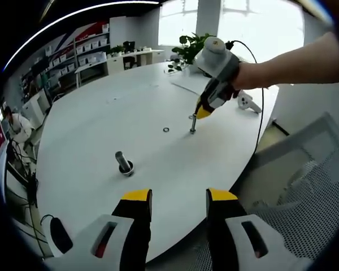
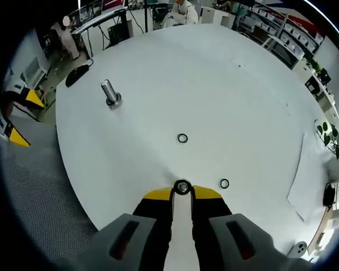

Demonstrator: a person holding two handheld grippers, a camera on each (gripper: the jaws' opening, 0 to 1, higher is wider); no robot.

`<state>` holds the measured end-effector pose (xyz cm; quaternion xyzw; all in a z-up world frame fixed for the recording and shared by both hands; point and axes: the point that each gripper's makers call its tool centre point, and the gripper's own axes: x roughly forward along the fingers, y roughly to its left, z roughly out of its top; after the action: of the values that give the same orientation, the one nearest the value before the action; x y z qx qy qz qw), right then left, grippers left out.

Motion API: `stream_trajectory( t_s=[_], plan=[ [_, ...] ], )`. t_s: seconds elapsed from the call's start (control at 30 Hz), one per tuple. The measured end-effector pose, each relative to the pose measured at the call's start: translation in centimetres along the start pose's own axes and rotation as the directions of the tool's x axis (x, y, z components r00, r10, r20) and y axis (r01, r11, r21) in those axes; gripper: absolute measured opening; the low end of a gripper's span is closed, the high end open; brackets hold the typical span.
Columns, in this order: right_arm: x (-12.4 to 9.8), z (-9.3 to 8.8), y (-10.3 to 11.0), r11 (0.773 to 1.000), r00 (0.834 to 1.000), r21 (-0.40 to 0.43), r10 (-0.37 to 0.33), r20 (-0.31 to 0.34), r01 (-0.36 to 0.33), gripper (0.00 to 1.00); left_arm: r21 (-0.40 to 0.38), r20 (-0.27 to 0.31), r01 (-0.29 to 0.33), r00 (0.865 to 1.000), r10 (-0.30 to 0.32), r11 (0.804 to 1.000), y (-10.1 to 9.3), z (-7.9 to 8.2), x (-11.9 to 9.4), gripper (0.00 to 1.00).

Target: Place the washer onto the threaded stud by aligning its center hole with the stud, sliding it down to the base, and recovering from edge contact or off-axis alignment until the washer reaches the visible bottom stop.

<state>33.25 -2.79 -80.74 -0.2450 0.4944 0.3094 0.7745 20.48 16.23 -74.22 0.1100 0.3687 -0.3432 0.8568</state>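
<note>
The right gripper (image 2: pixel 182 195), clamped on a washer (image 2: pixel 182 187) atop the mid-desk stud (image 1: pixel 192 124), should level it before sliding down; the left gripper (image 1: pixel 179 204) hangs released off the desk's (image 2: pixel 226 84) edge.

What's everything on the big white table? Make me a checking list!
Surface: round white table, mostly bare.
Job's things: thin stud upright under right gripper, which pinches a washer; loose washers.
Clutter: thick bolt standing; paper sheet; white controller.
Grippers: left gripper open, hanging off the table edge.
Cables: black cord behind right hand.
Surroundings: shelves, plant, mesh chair, seated person.
</note>
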Motion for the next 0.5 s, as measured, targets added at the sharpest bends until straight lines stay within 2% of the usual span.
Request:
stream_trajectory(
  t_s=[0.5],
  plan=[
    [1.8,-0.7,-0.3,1.0,0.999,-0.001,0.013,-0.04,-0.013,0.13,0.001,-0.007,0.001,1.0,-0.001,1.0,0.0,-0.2,0.0,0.36]
  ],
)
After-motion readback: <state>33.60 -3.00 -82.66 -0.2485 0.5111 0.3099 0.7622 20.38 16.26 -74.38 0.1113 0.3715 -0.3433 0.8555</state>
